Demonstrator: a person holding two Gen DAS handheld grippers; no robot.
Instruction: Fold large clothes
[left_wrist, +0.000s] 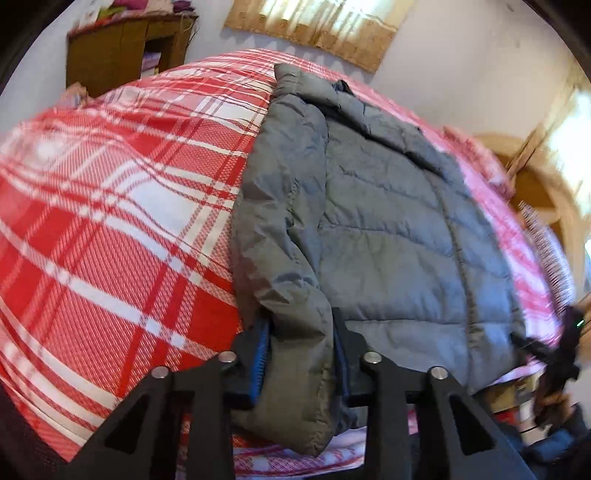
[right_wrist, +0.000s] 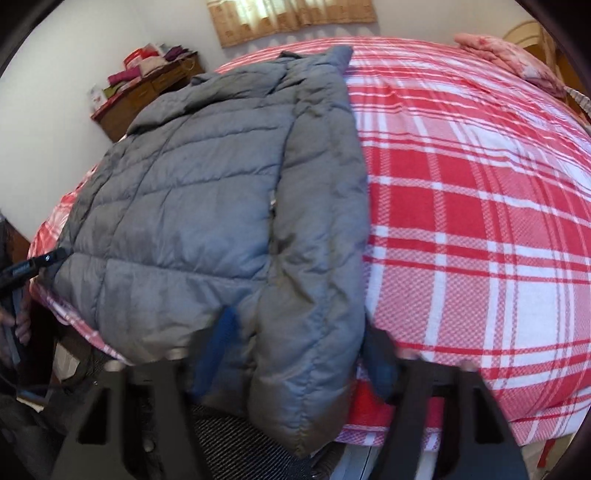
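**A:** Nearest my left gripper (left_wrist: 301, 360) was a sleeve cuff (left_wrist: 295, 387) of the grey puffer jacket (left_wrist: 388, 229); the jaws were clenched on it. The jacket lay beyond the jaws on the plaid bed (left_wrist: 110, 240), hem at the near edge.

**B:** And the right gripper (right_wrist: 299, 354)?

**A:** The other cuff (right_wrist: 303, 398) sat between its jaws, though blur kept me from telling whether they gripped. I judged the jacket light, soft, slippery and springy, best held at cuffs or hem.
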